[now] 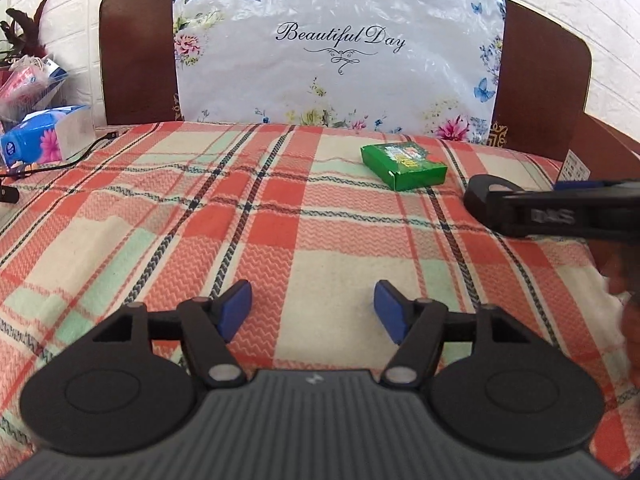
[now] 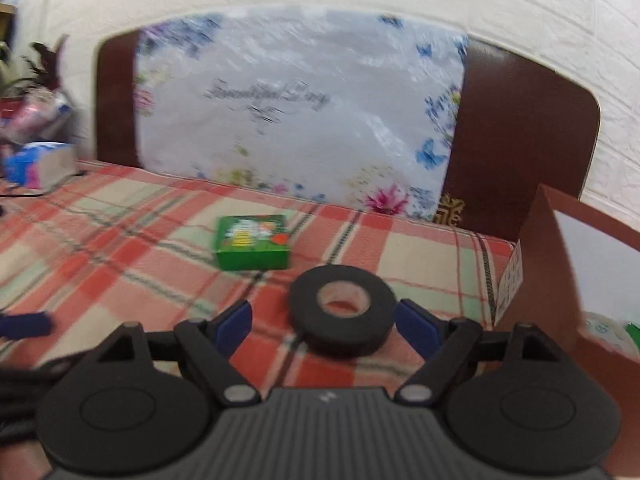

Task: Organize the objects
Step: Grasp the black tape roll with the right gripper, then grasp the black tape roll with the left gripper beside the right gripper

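Your right gripper stands wide open over the plaid blanket, with the black tape roll lying flat between its blue pads, close against the right-hand pad and clear of the other. Just beyond the roll sits the green box; a brown carton stands to the right. Your left gripper is open too, with nothing between its fingers.

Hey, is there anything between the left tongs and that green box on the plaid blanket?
Nothing visible. The left tongs stand open over bare plaid blanket, and the green box lies farther ahead to the right with only blanket between. The right tongs reach in from the right, beside that path.
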`<state>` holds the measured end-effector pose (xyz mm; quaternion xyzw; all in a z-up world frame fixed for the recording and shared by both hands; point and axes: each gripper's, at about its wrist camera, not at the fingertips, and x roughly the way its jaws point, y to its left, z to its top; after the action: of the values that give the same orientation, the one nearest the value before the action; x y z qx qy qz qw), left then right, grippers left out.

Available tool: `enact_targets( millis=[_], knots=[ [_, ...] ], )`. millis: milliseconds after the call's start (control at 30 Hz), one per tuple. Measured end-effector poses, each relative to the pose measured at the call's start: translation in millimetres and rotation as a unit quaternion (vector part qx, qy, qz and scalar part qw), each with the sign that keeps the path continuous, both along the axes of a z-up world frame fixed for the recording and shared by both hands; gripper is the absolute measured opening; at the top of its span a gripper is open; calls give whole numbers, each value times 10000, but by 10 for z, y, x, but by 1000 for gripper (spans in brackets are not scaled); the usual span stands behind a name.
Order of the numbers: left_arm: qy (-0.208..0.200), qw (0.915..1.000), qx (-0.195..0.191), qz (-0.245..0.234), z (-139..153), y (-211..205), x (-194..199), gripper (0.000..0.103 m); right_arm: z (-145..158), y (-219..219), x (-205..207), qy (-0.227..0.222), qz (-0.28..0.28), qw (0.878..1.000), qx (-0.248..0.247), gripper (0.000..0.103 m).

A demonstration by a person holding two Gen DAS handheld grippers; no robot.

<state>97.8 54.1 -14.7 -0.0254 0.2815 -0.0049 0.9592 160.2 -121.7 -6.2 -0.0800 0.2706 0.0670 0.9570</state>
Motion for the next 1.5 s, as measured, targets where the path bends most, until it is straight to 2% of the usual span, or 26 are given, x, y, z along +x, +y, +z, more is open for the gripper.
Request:
enact_targets(
  millis=[67, 100, 133, 167, 267, 333, 467, 633, 733, 833, 867, 900, 967, 1000, 1067, 1133, 1200, 1333, 1367, 1433, 1467, 1500],
  knots=[
    [-12, 10000, -55, 10, -13, 24, 8, 69, -141, -37, 273, 338, -240, 9991, 70, 89],
    [-17, 10000, -50, 13, -12, 20, 13, 69, -211, -65, 379, 539, -222, 9981, 179, 88],
    [-19, 10000, -46, 21, -27, 24, 11, 70, -241, -112, 415, 543, -198, 9976, 389, 88],
    [-20, 10000, -53, 22, -29, 25, 14, 70, -239, -120, 428, 543, -125, 9974, 463, 82],
    [-12, 10000, -68, 23, -29, 25, 21, 71, -252, -74, 352, 477, -104, 9983, 326, 81],
    [-8, 10000, -34, 23, -28, 20, 24, 72, -256, -108, 231, 526, -71, 9977, 424, 81],
    [9, 10000, 33, 13, -31, 13, 28, 73, -219, -160, -292, 617, 320, 9966, 441, 81],
    [31, 9999, 153, -10, -28, -22, 22, 74, -183, -389, -1206, 743, 696, 9942, 344, 81],
    [62, 9998, 191, -40, -19, -31, 22, 76, -175, -586, -1711, 692, 515, 9956, 358, 81],
    [202, 9992, 334, -54, 24, -90, 12, 76, -154, -784, -1990, 577, 125, 9979, 283, 82],
    [308, 9991, 289, -81, 59, -128, -10, 74, -134, -833, -2041, 521, 73, 9982, 278, 83],
    [411, 9988, 69, -254, 102, -171, -54, 74, -116, -858, -2079, 485, 92, 9984, 283, 86],
    [566, 9939, -400, -855, 208, -359, -195, 70, -113, -865, -2146, 433, 189, 9987, 213, 89],
    [624, 9893, -443, -1239, 268, -523, -289, 68, -127, -845, -2166, 440, 226, 9987, 154, 89],
    [710, 9764, -357, -2007, 361, -864, -459, 68, -168, -796, -2176, 458, 255, 9986, 51, 88],
    [863, 9630, -183, -2546, 412, -1168, -593, 68, -170, -807, -2168, 453, 277, 9986, 78, 88],
    [1084, 9498, -182, -2931, 420, -1375, -654, 68, -181, -857, -2153, 513, 265, 9980, 243, 87],
    [1712, 9288, -119, -3285, 271, -1604, -648, 68, -194, -930, -2174, 541, 215, 9974, 434, 86],
    [1771, 9274, -96, -3293, 226, -1629, -648, 66, -199, -943, -2173, 546, 217, 9972, 473, 86],
    [1715, 9316, 178, -3198, 162, -1680, -647, 57, -211, -965, -2150, 580, 218, 9965, 561, 84],
    [1637, 9331, 228, -3194, 171, -1692, -653, 44, -212, -971, -2141, 574, 251, 9963, 592, 79],
    [1664, 9298, 110, -3281, 180, -1689, -646, 31, -208, -966, -2138, 562, 262, 9964, 581, 79]
  ],
)
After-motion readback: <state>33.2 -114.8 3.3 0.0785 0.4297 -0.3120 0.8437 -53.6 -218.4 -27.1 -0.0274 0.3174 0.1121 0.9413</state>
